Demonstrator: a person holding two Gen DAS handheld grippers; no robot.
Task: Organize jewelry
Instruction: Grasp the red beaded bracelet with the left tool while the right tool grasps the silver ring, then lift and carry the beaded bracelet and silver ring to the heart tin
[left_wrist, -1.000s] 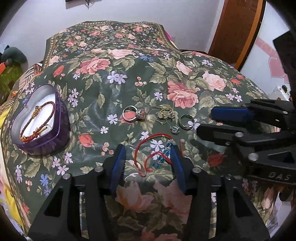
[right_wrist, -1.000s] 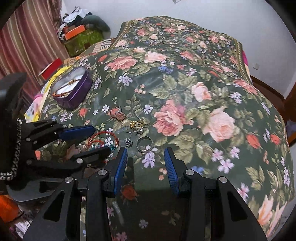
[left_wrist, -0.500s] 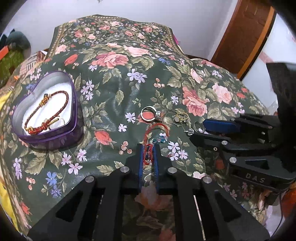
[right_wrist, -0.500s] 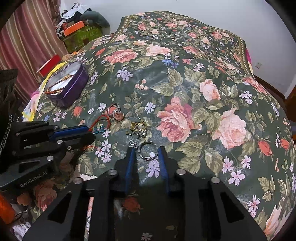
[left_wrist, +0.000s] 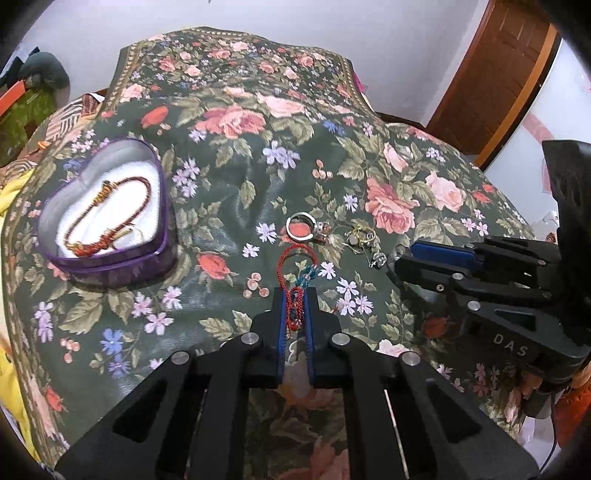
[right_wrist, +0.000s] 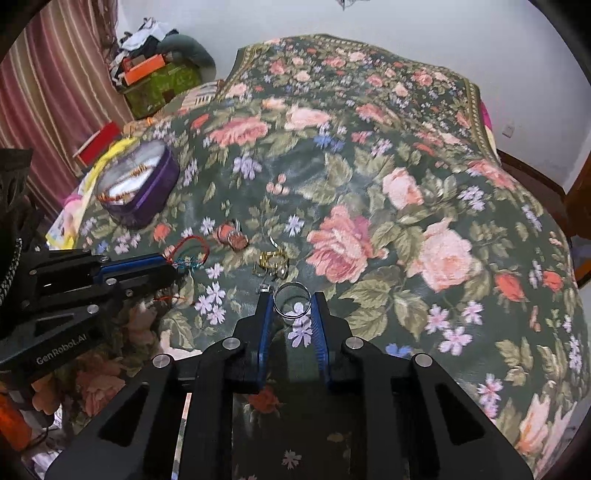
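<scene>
On the bedspread (left_wrist: 229, 177), our left gripper (left_wrist: 295, 310) pinches a limp, light red cord (left_wrist: 295, 266); our right gripper (right_wrist: 291, 306) nips a stiff, slippery ring (right_wrist: 291, 300) across its rim.

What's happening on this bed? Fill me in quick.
A person is sorting jewelry on a floral bedspread with two handheld grippers. The left gripper is shut on a red cord bracelet. The right gripper has its fingers on either side of a silver ring, apparently gripping it. A purple heart-shaped box already holds one beaded bracelet. Another ring and some gold pieces lie loose on the cover.
</scene>
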